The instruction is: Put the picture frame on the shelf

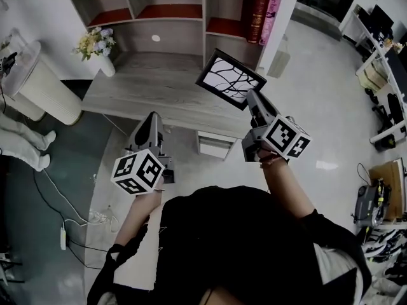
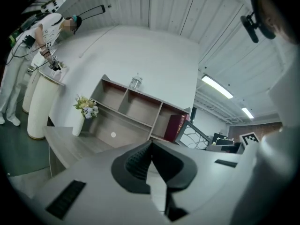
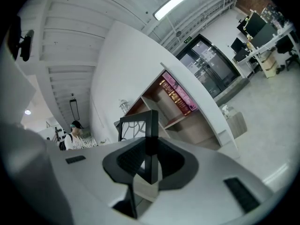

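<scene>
Leftmost, a white cylindrical stand [image 1: 44, 91]; beside it a white vase of pale flowers [image 1: 96, 46] stands on the grey wood desk [image 1: 159, 91]. Next, the left hand-held gripper [image 1: 152, 118]: jaws closed tip to tip, nothing between them, near the desk's front edge. Behind the desk, a grey wooden shelf with red-floored compartments [image 1: 168, 20]. Then the black-rimmed picture frame with a white branch print [image 1: 230, 78]: tilted, in the air, off the desk, before the shelf's right-hand bays. Under it, the right hand-held gripper [image 1: 253, 95], jaws clamped on the frame's near edge. Red and pink books [image 1: 257, 8] stand upright in the upper right bay.
</scene>
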